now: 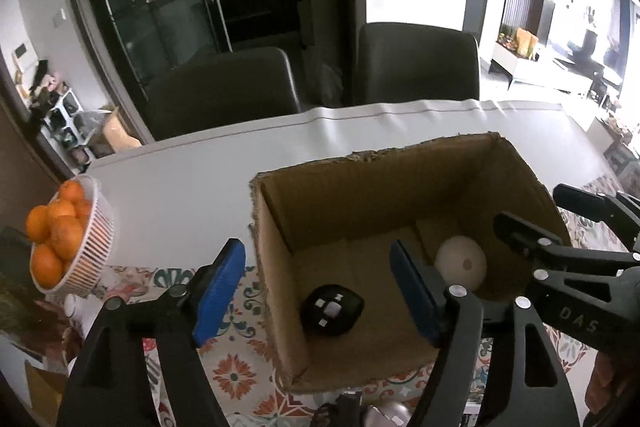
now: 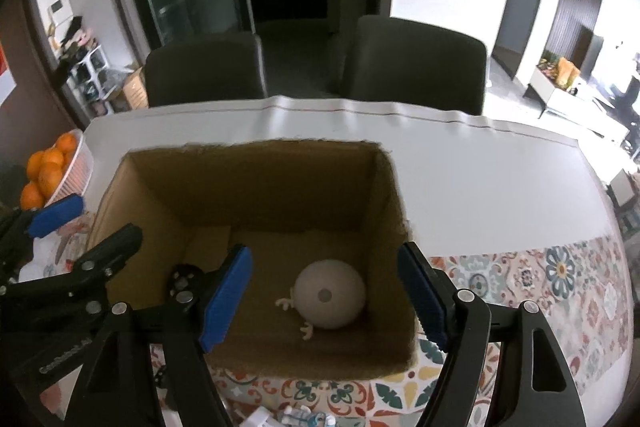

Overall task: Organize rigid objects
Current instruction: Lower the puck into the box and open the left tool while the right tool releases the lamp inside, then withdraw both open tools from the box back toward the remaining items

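Toys lay on the floor of the cardboard box [image 2: 256,187]: a pale ball [image 2: 330,293] below and ahead of the right hand-held gripper [image 2: 324,297], a black cube [image 1: 332,309] below the left hand-held gripper [image 1: 318,291]. Both hand-held grippers were open and empty, above the box's near edge.

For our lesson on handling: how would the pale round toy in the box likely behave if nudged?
The pale round toy would probably roll, given its ball shape. Its small limbs may check that. It looks rigid and likely light, and the box walls would stop it.
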A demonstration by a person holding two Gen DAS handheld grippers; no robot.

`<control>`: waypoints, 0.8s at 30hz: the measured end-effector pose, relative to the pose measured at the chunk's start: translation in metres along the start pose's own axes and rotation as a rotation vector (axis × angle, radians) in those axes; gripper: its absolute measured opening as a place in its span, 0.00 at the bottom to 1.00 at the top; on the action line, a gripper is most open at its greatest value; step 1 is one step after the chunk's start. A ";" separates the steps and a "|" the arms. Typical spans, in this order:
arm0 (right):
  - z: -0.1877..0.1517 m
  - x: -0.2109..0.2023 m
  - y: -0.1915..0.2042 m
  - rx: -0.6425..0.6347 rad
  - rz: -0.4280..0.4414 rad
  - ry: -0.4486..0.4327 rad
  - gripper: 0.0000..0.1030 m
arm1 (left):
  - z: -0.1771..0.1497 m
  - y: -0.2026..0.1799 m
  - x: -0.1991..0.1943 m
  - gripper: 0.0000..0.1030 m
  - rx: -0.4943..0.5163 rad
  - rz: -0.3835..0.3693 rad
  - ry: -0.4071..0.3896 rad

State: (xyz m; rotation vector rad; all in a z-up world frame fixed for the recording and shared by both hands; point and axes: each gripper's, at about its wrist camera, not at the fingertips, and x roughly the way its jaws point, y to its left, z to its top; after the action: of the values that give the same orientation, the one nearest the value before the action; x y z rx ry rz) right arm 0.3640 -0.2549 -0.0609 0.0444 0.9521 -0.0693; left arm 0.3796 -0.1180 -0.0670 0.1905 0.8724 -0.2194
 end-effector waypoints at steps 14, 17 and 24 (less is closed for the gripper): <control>-0.013 -0.057 0.006 0.016 -0.030 -0.119 0.74 | -0.015 0.012 -0.054 0.86 -0.045 0.029 -0.080; -0.018 -0.070 0.009 0.013 -0.042 -0.147 0.74 | -0.020 0.014 -0.067 0.91 -0.058 0.035 -0.094; -0.034 -0.097 0.017 0.007 -0.045 -0.197 0.75 | -0.037 0.023 -0.094 0.97 -0.092 0.047 -0.124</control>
State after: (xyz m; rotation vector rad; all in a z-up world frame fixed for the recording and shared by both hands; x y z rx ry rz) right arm 0.2822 -0.2322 -0.0016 0.0227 0.7557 -0.1164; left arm 0.2996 -0.0758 -0.0160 0.1106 0.7524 -0.1456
